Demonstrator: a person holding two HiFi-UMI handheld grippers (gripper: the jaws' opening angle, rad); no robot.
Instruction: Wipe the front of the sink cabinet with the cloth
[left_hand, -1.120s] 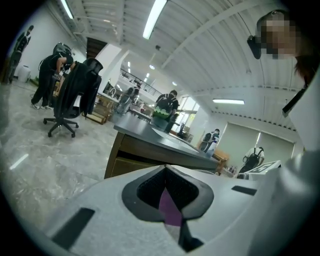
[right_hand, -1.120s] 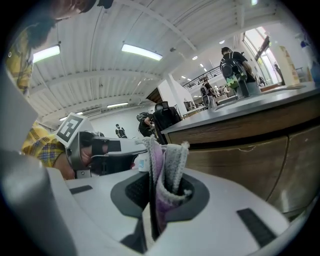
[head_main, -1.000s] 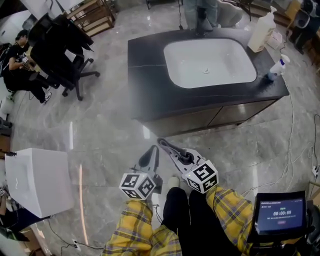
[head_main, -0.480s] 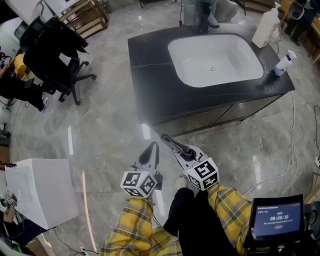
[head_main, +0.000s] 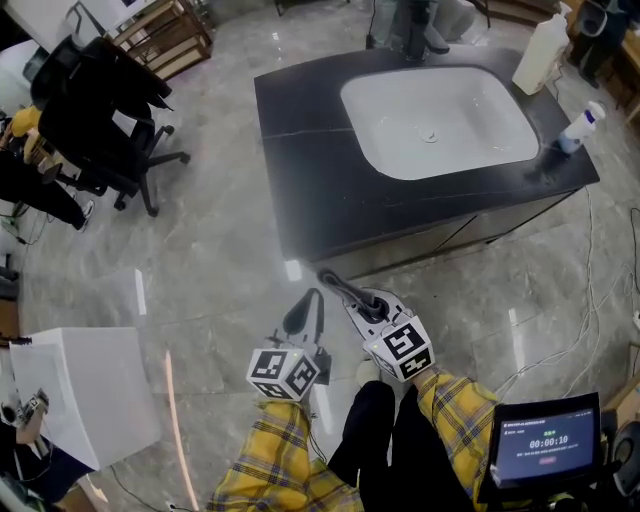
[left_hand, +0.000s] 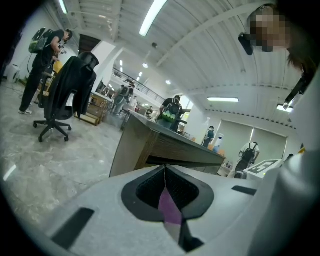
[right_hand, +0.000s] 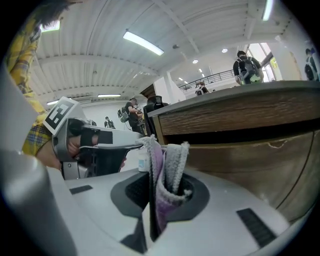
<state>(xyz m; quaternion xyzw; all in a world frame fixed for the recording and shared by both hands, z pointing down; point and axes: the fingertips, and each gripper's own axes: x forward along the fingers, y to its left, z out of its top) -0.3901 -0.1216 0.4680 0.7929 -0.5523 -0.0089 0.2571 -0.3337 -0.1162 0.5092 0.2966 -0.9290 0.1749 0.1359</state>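
Cloth (right_hand: 167, 167): grey-and-lilac terry, bunched upright, folded edges sticking up out of the jaws. It is clear of the cabinet front, not touching it.
Right gripper (right_hand: 150, 152): jaws pinching the cloth. In the head view the right gripper (head_main: 330, 283) is held low over the floor, tip aimed at the cabinet's front left corner.
Left gripper (left_hand: 165, 170): jaws pressed together with nothing between them. A purple strip runs along the seam; cannot tell what it is. In the head view it sits just beside the right one, the tips close together.
Sink cabinet (head_main: 430, 240): brown wood-grain front with a dark recess under the top edge and a door seam near the middle. From the right gripper view the panel fills the right side.
Surface (head_main: 300, 150): dark slab top with a white rectangular basin (head_main: 440, 120) set in it and a drain at the centre. A white pump bottle (head_main: 540, 55) stands at the far right corner. A spray bottle (head_main: 578, 128) stands near the front right edge.
Floor (head_main: 200, 260): glossy grey marble-look tiles reflecting the ceiling lights. Thin cables (head_main: 590, 300) trail to the right of the cabinet.
Room: open hall with a white curved ceiling and strip lights. An office chair with a dark jacket draped over it (head_main: 100, 110) is to the left. Wooden racks (head_main: 160, 30) are at the far left. A white box (head_main: 85, 390) is at the near left.
Near right: a screen (head_main: 545, 440) showing a timer.
Operator: yellow plaid sleeves (head_main: 270, 460) at the bottom of the head view.
Others: people stand in the background of both gripper views.
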